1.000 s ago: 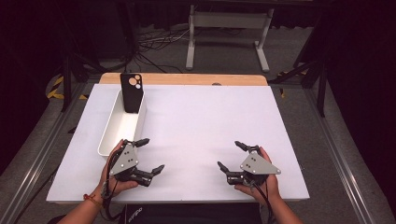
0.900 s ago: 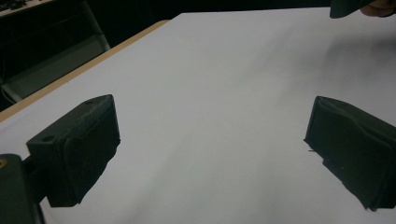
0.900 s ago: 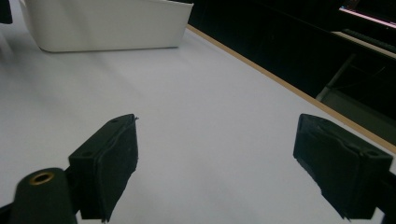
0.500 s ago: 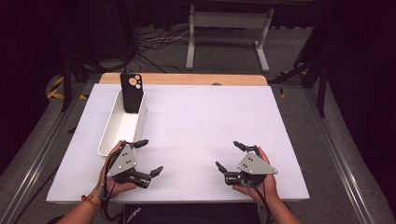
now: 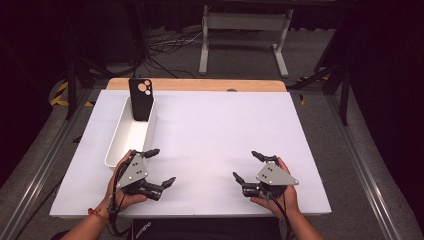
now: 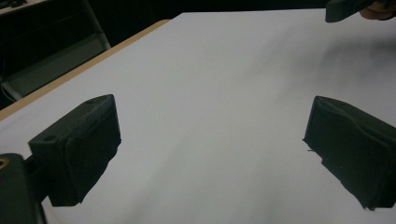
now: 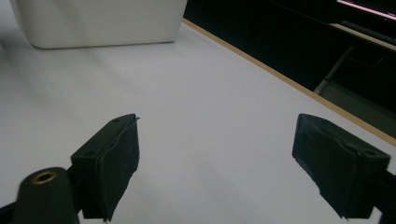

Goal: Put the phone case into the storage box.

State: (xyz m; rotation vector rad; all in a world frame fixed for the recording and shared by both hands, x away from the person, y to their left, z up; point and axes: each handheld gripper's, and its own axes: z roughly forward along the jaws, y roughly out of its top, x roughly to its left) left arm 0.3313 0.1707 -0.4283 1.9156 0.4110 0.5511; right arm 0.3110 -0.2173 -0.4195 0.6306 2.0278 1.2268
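left tongs (image 5: 159, 166) held low at the near left of the white desk (image 5: 220, 130), jaws spread apart, nothing between them. right tongs (image 5: 247, 166) held at the near right, jaws also apart and empty, pointed toward the left. a white bin (image 5: 131, 132) is seen just beyond the left tongs; a black phone case (image 5: 140, 99) is stood upright at its far end. bare desk between both tongs.

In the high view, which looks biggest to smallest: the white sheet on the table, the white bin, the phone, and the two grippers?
1. White sheet, by far.
2. White bin.
3. Left gripper and right gripper: alike, so no ranking between them.
4. Phone, though it stands farther from the camera, so this is unsure.
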